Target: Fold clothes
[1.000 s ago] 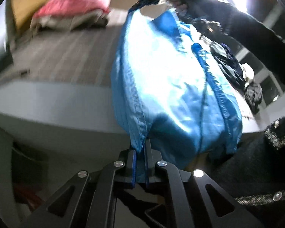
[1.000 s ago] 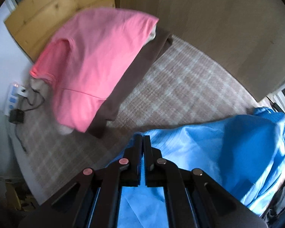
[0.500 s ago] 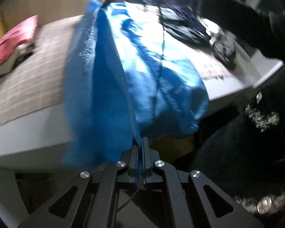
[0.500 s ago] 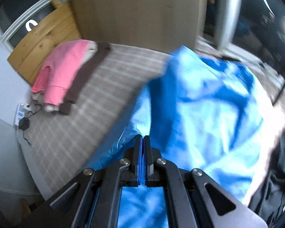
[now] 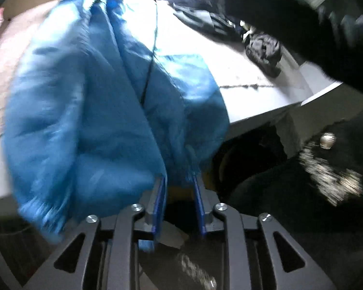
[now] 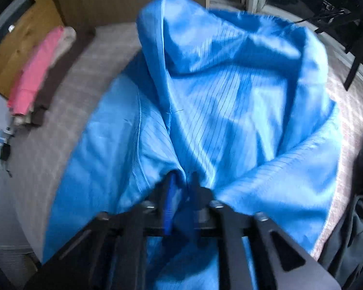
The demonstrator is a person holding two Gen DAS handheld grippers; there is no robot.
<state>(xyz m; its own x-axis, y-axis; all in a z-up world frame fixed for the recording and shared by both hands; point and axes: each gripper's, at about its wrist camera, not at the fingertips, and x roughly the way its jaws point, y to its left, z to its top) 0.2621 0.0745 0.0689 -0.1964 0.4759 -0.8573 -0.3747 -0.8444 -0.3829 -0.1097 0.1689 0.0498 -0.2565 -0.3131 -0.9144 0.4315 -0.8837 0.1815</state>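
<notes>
Both grippers are letting go at once. The left gripper (image 5: 177, 181) has its jaws opening, blue pads apart with a dark gap between them, and the hem of the blue garment (image 5: 89, 111) just brushes the fingertips; the blur hides whether any cloth is still between the pads. The garment hangs in a bunched heap over the near edge of the bed (image 5: 254, 82), its lower folds drooping past the white edge toward the camera. In the left wrist view a dark sleeve (image 5: 302, 31) crosses the top right, and dark clothes (image 5: 263, 48) lie in a pile far right on the bed. The right gripper (image 6: 182, 181) is opening too, jaws parted, with a fold of the blue garment (image 6: 230, 101) lying loose between them and spreading away over the bed (image 6: 60, 111) in wide, pinstriped creases. Far left on the bed sits a pink garment (image 6: 34, 72), folded on top of a brown one (image 6: 49, 89), well apart from the blue cloth. More dark clothes (image 6: 360, 217) crowd the right edge, touching the blue garment's side.
</notes>
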